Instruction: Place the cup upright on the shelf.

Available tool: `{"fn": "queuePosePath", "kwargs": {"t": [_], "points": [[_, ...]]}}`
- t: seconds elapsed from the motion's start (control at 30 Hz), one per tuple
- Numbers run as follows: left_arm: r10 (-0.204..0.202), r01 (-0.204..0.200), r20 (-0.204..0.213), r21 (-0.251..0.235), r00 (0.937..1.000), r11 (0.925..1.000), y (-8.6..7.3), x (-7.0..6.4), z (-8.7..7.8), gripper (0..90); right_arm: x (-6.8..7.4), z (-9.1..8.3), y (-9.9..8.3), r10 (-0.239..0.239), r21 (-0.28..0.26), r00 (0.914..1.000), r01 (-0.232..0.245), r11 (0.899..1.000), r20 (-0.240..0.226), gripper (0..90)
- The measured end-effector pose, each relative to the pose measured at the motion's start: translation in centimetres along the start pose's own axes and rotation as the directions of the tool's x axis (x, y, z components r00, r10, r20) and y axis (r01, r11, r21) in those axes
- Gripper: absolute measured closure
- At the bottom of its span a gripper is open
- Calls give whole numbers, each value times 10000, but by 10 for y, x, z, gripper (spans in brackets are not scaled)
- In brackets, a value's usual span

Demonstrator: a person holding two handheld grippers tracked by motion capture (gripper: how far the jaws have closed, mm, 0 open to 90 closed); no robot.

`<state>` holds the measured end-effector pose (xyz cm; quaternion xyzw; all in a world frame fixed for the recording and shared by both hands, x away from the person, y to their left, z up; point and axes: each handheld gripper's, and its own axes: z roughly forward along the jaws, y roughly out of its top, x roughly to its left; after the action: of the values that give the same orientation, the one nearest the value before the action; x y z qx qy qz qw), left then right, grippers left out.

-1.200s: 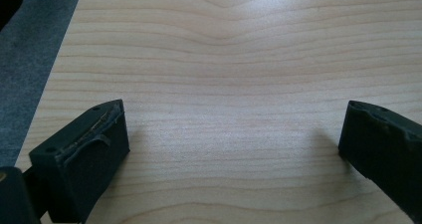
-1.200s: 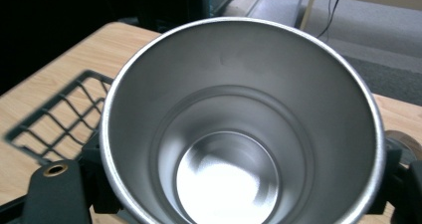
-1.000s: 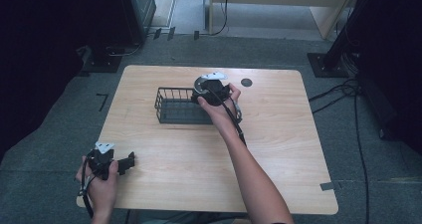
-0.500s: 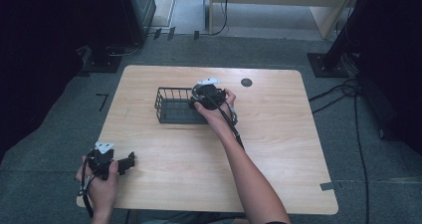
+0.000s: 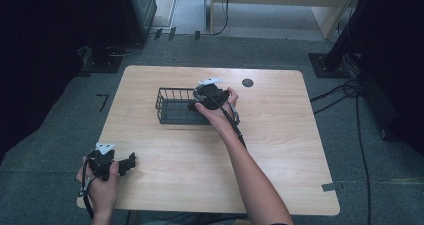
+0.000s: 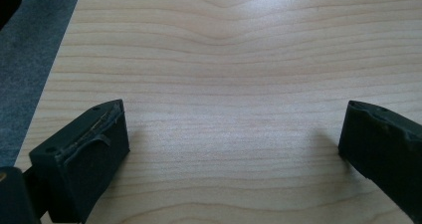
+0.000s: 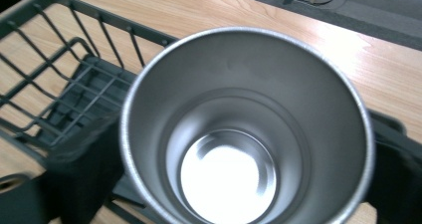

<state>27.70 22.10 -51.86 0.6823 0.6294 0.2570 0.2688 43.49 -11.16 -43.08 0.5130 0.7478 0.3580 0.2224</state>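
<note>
Right claw (image 7: 239, 149) grips a steel cup (image 7: 244, 129) — unlabelled — above the wire basket (image 5: 172, 105); left claw (image 6: 234, 149) gapes empty.

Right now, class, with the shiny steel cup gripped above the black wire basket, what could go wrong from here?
1. The right gripper clamps the smooth, round steel cup by its sides; it might slip or tilt.
2. The cup hangs over the right end wall of the black wire basket; lowered here, it may catch the rim and tip.
3. The light basket could slide on the wooden table if bumped; the left gripper rests far away, open.
</note>
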Motion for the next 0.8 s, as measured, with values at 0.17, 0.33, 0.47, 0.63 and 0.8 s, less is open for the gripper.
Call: {"fn": "queuePosePath", "kwargs": {"t": [0.17,0.33,0.47,0.63,0.8], "points": [[-9,9,3,3,10000,10000,0,0,0,0,-3,-18,7,-15,-460,9999,7,9989,-162,0],[-12,12,3,5,10000,10000,0,0,0,0,-8,-40,8,-22,-829,9999,9,9966,-151,0],[-12,12,4,1,10000,10000,0,0,0,0,-17,-61,1,72,-1160,9999,-85,9932,-120,0],[-9,9,4,2,10000,10000,0,0,0,0,-32,-87,-21,328,-1431,9992,-357,9891,-225,0],[-8,8,0,-15,10000,10000,0,0,0,0,-46,-105,-45,425,-1554,9991,-431,9869,-70,0]]}}
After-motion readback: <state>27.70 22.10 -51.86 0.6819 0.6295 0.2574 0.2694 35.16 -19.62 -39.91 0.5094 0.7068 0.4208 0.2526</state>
